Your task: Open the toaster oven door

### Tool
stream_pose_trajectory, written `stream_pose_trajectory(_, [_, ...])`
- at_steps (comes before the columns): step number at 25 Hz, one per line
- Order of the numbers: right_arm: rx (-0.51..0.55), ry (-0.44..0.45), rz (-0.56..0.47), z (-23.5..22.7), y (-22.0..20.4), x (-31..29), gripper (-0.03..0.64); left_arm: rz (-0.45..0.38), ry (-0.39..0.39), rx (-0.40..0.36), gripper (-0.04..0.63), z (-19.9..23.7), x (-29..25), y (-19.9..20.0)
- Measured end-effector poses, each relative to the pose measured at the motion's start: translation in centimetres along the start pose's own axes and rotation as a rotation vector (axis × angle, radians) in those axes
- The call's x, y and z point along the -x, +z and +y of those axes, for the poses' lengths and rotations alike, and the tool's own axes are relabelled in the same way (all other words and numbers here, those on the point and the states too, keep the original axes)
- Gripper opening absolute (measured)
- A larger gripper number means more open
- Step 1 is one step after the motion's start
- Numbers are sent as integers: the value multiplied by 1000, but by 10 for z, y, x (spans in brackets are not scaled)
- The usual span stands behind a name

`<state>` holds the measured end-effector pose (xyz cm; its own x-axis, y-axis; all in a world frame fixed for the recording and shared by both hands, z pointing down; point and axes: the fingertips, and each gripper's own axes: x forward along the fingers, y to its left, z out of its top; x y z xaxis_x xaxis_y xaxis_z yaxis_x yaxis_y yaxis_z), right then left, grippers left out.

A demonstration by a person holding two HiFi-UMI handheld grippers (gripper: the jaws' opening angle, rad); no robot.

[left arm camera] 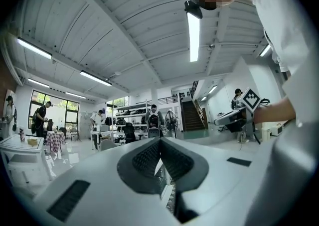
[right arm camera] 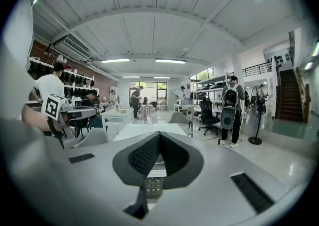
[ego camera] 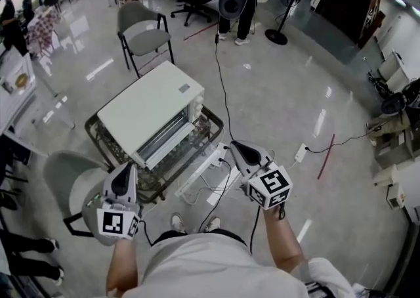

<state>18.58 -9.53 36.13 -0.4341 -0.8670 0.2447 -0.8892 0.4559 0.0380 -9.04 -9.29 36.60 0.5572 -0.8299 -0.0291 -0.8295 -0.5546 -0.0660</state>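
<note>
The left gripper (ego camera: 126,169) has its two jaws pressed together, and nothing is between them. In the left gripper view its dark pads (left arm camera: 149,158) meet at the tip. The right gripper (ego camera: 234,146) is the same: jaws together, holding nothing, with its pads (right arm camera: 144,154) touching at the front. Each gripper is held in one of the person's hands, and each has a cube with black and white squares at the back.

Both grippers point toward the toaster oven (ego camera: 149,107) and neither one touches it. The left gripper is near the close corner of the table. The right gripper is off to the right of the table, above the floor.

The toaster oven is white and sits on a low table (ego camera: 209,118) with a glass top and a woven frame. Its front, with the door (ego camera: 168,138), faces the person. The door looks shut.

A white power strip (ego camera: 205,170) lies on the shiny floor just beside the table, below the right gripper, and a black cable (ego camera: 220,86) runs away from it across the floor. A grey chair (ego camera: 145,31) stands behind the oven. Another grey chair (ego camera: 69,180) is to the left of the left gripper.
</note>
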Motion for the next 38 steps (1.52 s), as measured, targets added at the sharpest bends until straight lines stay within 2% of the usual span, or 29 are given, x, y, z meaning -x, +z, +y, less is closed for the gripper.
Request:
stream_pose_trajectory(9, [49, -159, -67, -27, 24, 68, 21, -30, 74, -9, 17, 24, 8, 22])
stream_pose_trajectory(16, [45, -196, -113, -31, 41, 82, 21, -4, 88, -20, 17, 23, 14, 22])
stream_pose_trajectory(20, [61, -187, -104, -33, 42, 76, 21, 14, 81, -22, 17, 22, 12, 16])
stream_pose_trajectory(29, [52, -191, -111, -32, 41, 68, 21, 14, 57, -41, 17, 16, 8, 20])
stream_pose_trajectory(38, [48, -217, -127, -32, 42, 62, 21, 12, 67, -21, 17, 24, 11, 15])
